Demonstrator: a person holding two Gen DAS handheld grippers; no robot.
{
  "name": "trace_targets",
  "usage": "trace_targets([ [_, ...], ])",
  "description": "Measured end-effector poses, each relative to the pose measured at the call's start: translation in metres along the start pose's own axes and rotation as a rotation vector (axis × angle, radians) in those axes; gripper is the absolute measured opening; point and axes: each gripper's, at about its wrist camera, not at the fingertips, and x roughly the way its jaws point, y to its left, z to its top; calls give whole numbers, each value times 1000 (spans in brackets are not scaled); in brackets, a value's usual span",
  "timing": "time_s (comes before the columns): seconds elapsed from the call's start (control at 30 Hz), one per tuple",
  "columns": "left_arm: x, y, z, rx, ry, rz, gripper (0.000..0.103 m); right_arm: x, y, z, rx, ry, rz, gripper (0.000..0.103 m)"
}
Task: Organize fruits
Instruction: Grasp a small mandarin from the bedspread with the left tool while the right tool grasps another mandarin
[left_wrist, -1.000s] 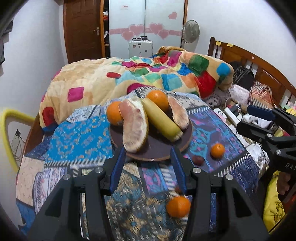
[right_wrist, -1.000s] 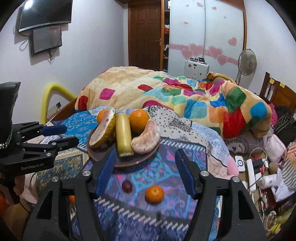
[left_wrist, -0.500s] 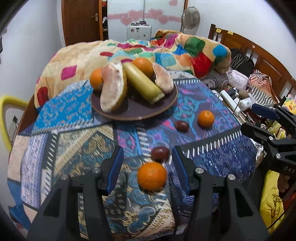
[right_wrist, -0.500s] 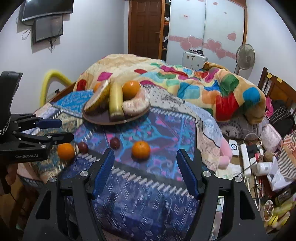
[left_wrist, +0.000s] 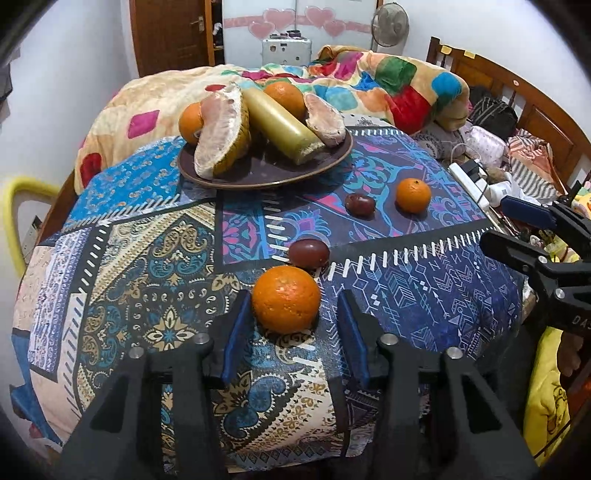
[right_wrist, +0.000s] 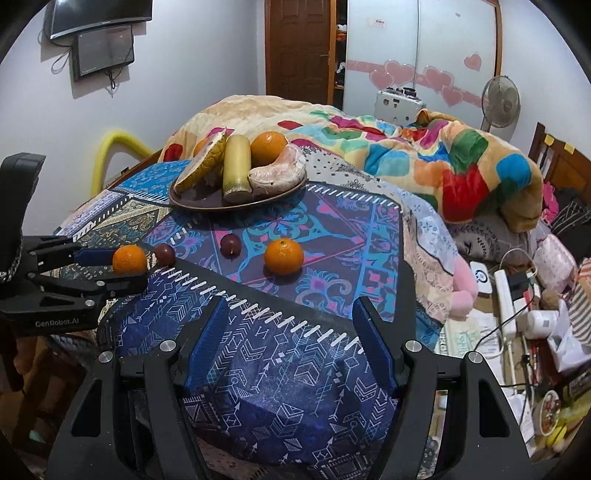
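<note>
A near orange (left_wrist: 285, 298) lies on the patterned cloth between the fingers of my left gripper (left_wrist: 293, 296). Its jaws are closing; the left pad is at the peel and a small gap shows on the right. A dark plum (left_wrist: 308, 253) lies just beyond it. The right wrist view shows the same orange (right_wrist: 129, 259) inside the left gripper (right_wrist: 118, 269). My right gripper (right_wrist: 290, 303) is open and empty, low over the cloth, short of a second orange (right_wrist: 283, 256) and a second plum (right_wrist: 230, 245). A brown plate (left_wrist: 258, 177) at the back holds pomelo pieces, two oranges and a yellow cylinder.
The round table's cloth drops off at the near edge (right_wrist: 280, 443). A bed with a colourful quilt (right_wrist: 424, 158) lies behind the table. Cables, a power strip (right_wrist: 506, 295) and clutter fill the floor to the right. A yellow tube frame (left_wrist: 14, 206) stands at the left.
Both grippers have sunk toward the cloth, and the plate now looks farther off. The left gripper has come around the near orange and its jaws have narrowed. The right jaws are unchanged.
</note>
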Motion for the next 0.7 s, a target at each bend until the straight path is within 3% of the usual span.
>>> trace_targets([
  [0.07,-1,0,1,-3,-8,11,37,3,-2,0,5,1,5,67],
  [0.4,-10,10,2,-35,-34,-26,36,27,-10,11,29,24,25,66],
  [0.7,-18,14,23,-9,-94,-3,36,46,-13,21,48,41,57,61],
])
